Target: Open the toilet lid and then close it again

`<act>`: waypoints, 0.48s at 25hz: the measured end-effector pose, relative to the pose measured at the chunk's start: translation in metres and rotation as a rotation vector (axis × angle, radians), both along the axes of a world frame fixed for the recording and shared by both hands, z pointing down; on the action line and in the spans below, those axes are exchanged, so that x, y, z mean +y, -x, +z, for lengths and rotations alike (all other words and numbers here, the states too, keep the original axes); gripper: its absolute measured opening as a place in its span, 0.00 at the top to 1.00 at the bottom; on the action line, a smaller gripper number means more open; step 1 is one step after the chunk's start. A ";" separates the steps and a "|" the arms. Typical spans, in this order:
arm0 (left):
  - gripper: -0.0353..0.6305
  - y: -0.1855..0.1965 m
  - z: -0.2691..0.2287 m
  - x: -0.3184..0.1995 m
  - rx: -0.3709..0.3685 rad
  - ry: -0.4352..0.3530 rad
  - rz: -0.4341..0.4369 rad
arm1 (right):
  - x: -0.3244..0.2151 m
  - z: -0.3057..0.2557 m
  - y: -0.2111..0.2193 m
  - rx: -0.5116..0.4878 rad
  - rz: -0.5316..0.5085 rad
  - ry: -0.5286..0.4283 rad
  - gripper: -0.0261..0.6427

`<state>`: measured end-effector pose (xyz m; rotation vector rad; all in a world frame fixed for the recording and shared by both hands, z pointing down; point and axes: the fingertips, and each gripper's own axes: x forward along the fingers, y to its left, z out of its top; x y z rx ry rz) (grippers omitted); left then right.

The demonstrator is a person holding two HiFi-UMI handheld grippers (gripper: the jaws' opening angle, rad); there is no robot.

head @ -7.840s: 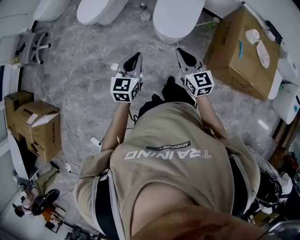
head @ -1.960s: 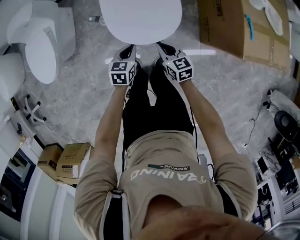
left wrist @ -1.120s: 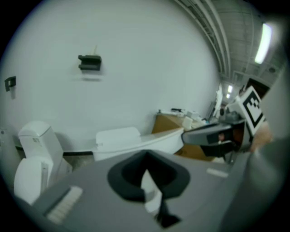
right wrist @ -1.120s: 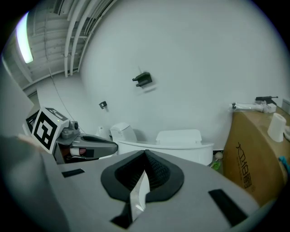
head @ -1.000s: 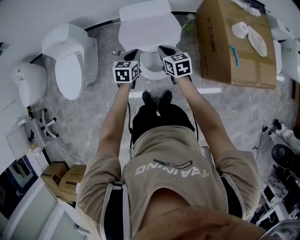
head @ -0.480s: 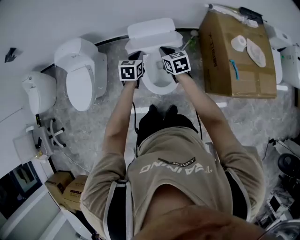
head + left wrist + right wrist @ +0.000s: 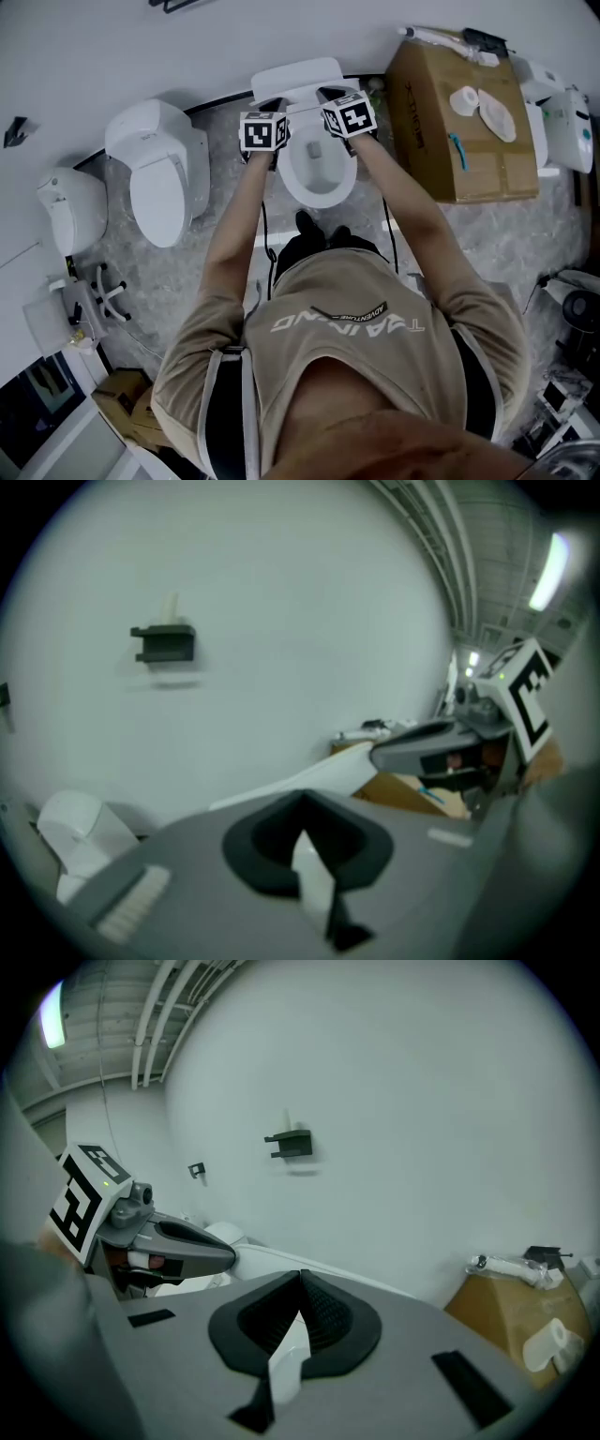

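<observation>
**Lid up, closing half of the job left**

A person stands before the toilet [image 7: 319,178] with both arms stretched forward, holding its lid [image 7: 298,77] raised near the wall [image 7: 187,47]. The left gripper [image 7: 270,108] is clamped on the lid's free edge. In the left gripper view a thin white strip of that edge is pinched between the dark pads. The right gripper [image 7: 330,97] grips the same edge just beside it, and its own view shows the jaws closed on the white rim in the same way. Each gripper's view also shows the other gripper near by.

From the head view the seat and bowl lie fully exposed below the grippers, so the opening half of the task looks done or nearly so. Whether the lid leans on the tank or is carried only by the two grippers cannot be told.

What is left, by this reading, is to bring the lid down over the seat and then let go of it. With both grippers on the rim, the grasp seems ready for that.

Other toilets [image 7: 159,178] stand to the left and a box [image 7: 450,141] to the right, both well apart from the work.
</observation>
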<state>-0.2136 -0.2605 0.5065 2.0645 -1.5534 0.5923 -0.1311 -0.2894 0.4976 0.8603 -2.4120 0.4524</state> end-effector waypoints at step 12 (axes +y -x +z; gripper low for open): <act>0.94 0.010 -0.021 -0.049 -0.055 -0.029 0.070 | -0.051 -0.016 0.015 -0.006 0.066 -0.014 0.94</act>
